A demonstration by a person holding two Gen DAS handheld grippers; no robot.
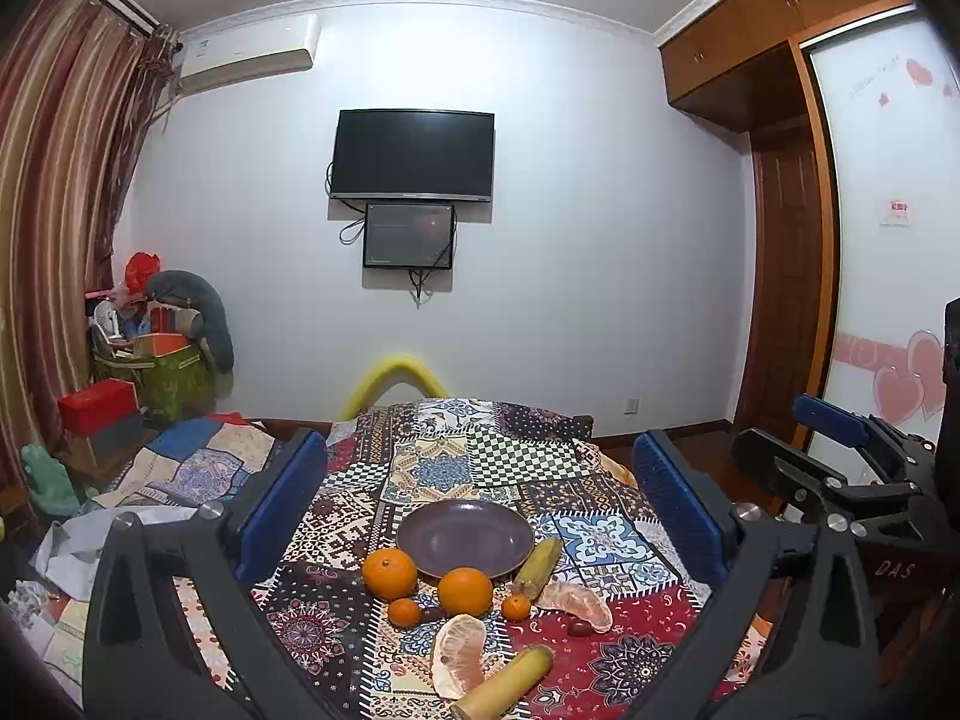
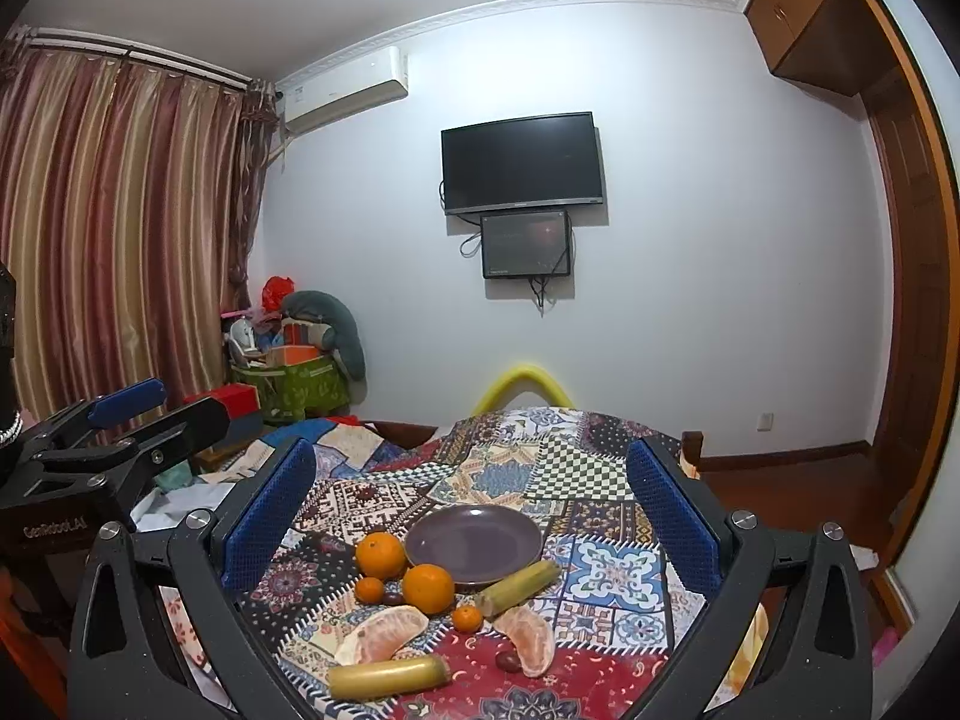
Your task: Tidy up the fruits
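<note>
A patchwork tablecloth in reds, blues and checks is covering the table that is filling the lower centre of both views, in a bedroom where a dark television is hanging on the pale wall at centre, an air conditioner is sitting high at upper left, striped curtains are running down the left edge and a wooden wardrobe is rising at the right. The left gripper and the right gripper are both standing wide apart, nothing between their blue pads, the fruit lying beyond them on the cloth. An empty purple plate is sitting mid-table; two large oranges are lying just at its near rim, with two small ones just in front. One yellow-green cane stick is lying beside the plate's right rim, its long axis slanting toward the upper right; a second stick is lying nearest the camera, also slanting up to the right in the left wrist view, nearly level in the right wrist view. Two peeled pomelo segments and small dark-red fruits are lying between them.
</note>
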